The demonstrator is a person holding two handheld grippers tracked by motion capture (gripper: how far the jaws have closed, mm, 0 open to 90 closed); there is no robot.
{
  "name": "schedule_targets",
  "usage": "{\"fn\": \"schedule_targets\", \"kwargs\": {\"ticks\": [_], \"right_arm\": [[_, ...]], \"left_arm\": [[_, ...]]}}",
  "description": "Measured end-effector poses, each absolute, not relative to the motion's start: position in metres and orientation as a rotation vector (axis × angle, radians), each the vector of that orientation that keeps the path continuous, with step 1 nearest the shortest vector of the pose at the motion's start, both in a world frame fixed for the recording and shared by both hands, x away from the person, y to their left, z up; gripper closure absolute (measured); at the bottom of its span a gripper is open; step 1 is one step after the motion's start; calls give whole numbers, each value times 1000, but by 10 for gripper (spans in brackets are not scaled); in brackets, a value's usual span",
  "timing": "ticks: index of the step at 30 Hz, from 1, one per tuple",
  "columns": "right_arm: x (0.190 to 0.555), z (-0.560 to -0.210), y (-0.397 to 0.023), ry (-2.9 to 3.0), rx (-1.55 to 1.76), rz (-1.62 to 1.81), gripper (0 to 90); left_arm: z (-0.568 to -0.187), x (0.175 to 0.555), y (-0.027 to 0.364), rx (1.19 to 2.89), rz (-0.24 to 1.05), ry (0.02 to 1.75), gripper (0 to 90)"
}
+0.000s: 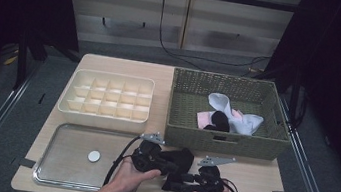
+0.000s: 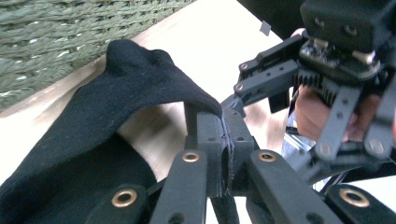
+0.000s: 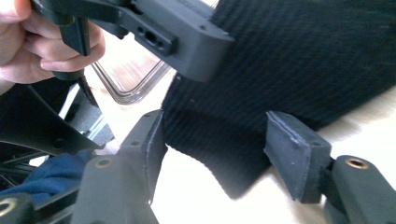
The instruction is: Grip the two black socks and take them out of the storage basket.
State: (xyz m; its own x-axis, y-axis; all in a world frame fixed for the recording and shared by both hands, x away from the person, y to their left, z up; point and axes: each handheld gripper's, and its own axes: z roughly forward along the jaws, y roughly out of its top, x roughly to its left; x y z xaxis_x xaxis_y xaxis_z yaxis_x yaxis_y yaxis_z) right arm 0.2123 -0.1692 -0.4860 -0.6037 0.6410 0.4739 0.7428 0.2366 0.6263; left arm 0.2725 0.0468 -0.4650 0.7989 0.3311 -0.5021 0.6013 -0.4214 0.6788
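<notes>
A black sock (image 1: 177,158) lies bunched on the wooden table just in front of the basket, between my two grippers. In the left gripper view my left gripper (image 2: 223,126) is shut on a fold of the sock's (image 2: 116,102) edge, which drapes away to the left. In the right gripper view my right gripper (image 3: 224,140) stands open, and a hanging corner of the sock (image 3: 303,56) sits between its pads (image 3: 289,149) without being pressed. In the high view the left gripper (image 1: 171,167) and right gripper (image 1: 174,183) meet near the table's front edge.
A green woven basket (image 1: 225,141) at the back right holds white, pink and black socks (image 1: 229,115). A cream divided organiser (image 1: 108,95) stands at the back left. A clear tray (image 1: 68,162) with a small white disc (image 1: 94,156) lies at the front left.
</notes>
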Motion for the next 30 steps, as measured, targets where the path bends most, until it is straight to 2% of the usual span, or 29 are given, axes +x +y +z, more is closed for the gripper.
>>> {"fn": "schedule_targets", "kwargs": {"ticks": [6, 9, 11, 14, 15, 17, 18, 19, 22, 25, 30], "right_arm": [[215, -490, -161, -2360, -1344, -1305, 341], [214, -491, -159, -2371, -1332, -1295, 450], [213, -492, -160, -2359, -1318, -1305, 661], [213, -491, -162, -2356, -1312, -1322, 846], [213, -490, -163, -2358, -1314, -1318, 867], [213, -490, -165, -2355, -1315, -1311, 879], [212, -490, -166, -2356, -1317, -1310, 882], [212, -489, -167, -2358, -1325, -1301, 882], [212, -484, -174, -2332, -1314, -1335, 884], [211, -477, -182, -2319, -1315, -1369, 884], [211, -470, -197, -2297, -1339, -1413, 884]], "left_arm": [[-466, 269, 38, 2048, -362, 695, 876], [-467, 269, 37, 2047, -365, 688, 874], [-468, 269, 37, 2031, -374, 707, 873], [-469, 273, 39, 2020, -385, 718, 872], [-469, 274, 40, 2015, -388, 719, 867], [-470, 274, 41, 2018, -392, 721, 852], [-470, 274, 41, 2016, -391, 729, 796], [-470, 275, 43, 2016, -390, 738, 692], [-469, 275, 52, 2019, -376, 735, 612], [-463, 271, 65, 2031, -302, 730, 577], [-471, 273, 85, 2031, -215, 849, 550]]}}
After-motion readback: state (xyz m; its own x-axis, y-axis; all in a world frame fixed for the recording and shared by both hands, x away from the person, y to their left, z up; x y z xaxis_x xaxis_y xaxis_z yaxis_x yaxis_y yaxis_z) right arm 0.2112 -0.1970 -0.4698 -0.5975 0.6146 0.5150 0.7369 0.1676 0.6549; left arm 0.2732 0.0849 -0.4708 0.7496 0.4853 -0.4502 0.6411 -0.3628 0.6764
